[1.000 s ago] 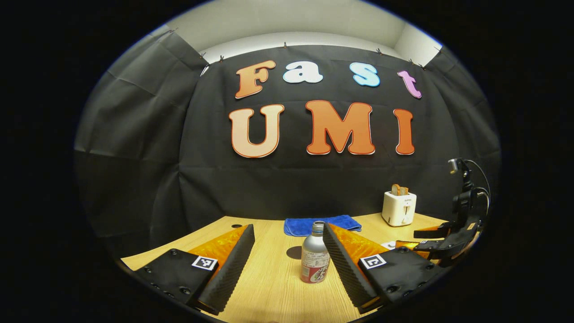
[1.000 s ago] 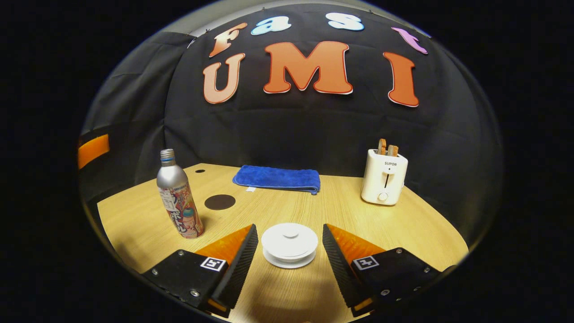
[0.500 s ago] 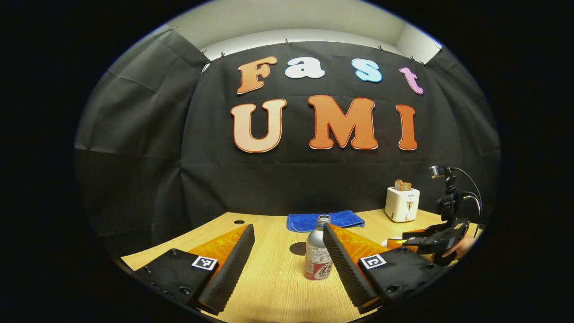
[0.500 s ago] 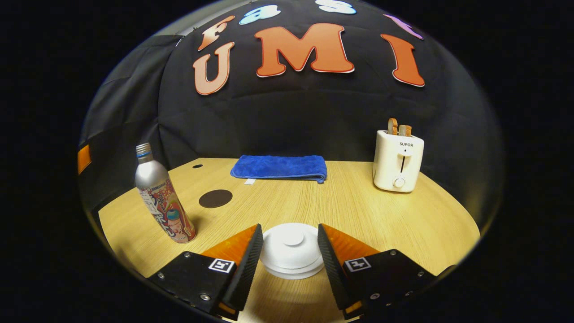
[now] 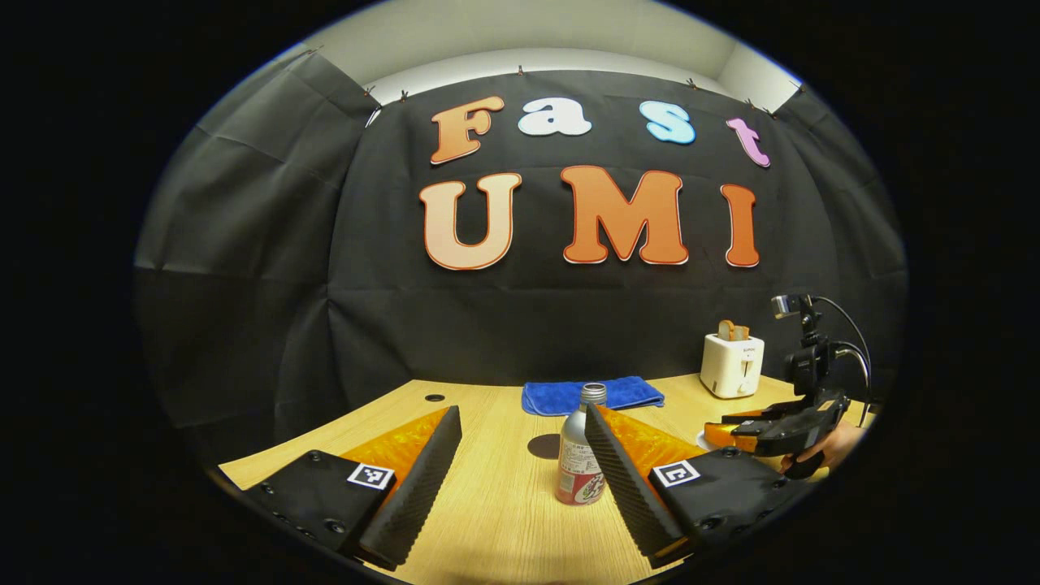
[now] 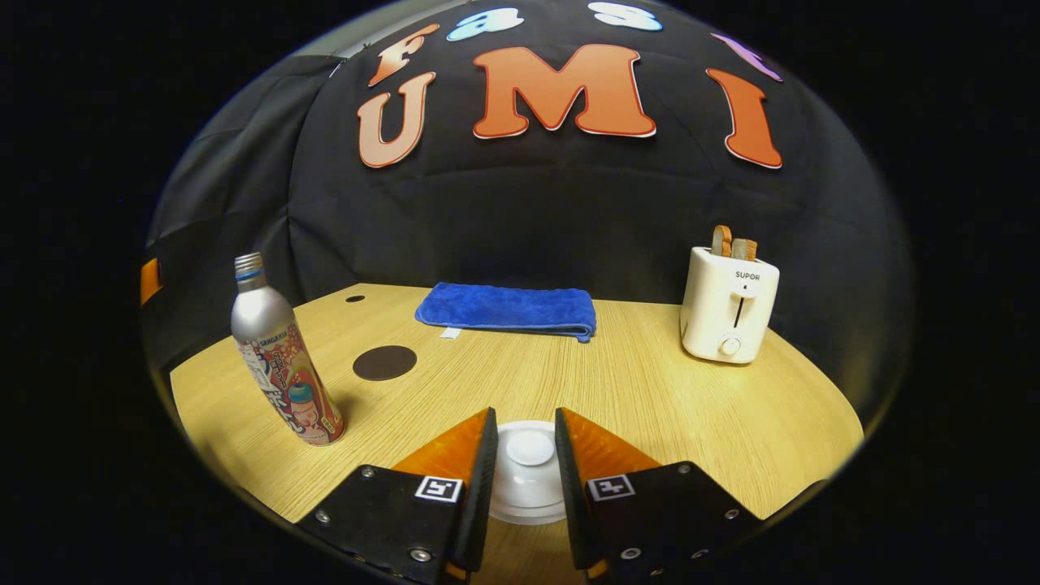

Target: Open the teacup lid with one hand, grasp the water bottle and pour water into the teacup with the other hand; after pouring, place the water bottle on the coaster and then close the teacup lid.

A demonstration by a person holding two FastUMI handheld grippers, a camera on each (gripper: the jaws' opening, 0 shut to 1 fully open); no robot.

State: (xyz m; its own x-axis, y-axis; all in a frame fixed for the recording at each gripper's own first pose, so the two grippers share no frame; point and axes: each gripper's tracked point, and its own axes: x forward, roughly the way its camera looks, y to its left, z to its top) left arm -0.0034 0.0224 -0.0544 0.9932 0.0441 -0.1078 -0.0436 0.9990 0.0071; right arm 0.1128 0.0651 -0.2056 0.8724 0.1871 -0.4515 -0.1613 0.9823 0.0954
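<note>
The right gripper (image 6: 524,455) has come down over the teacup lid (image 6: 530,467) and its fingers (image 6: 485,471) have narrowed sharply from a second ago: they now flank the lid's raised centre closely on both sides. Whether both pads actually press on it I cannot tell (no clear gap shows, but no firm contact either). I judge the lid grasp to be all but made, so lifting the lid is the next step.

The left gripper (image 5: 522,467) stays released, fingers wide apart, and has edged nearer the bottle (image 5: 581,459). The bottle stands upright on the counter (image 6: 650,390), just beside the inner face of the left gripper's right-hand finger and off centre in the gap; a sideways shift would be needed before closing, or the finger may knock it over.

The dark round coaster (image 6: 384,362) lies bare behind the bottle, near the folded blue cloth (image 6: 505,309). A toaster (image 6: 727,305) stands well apart.
</note>
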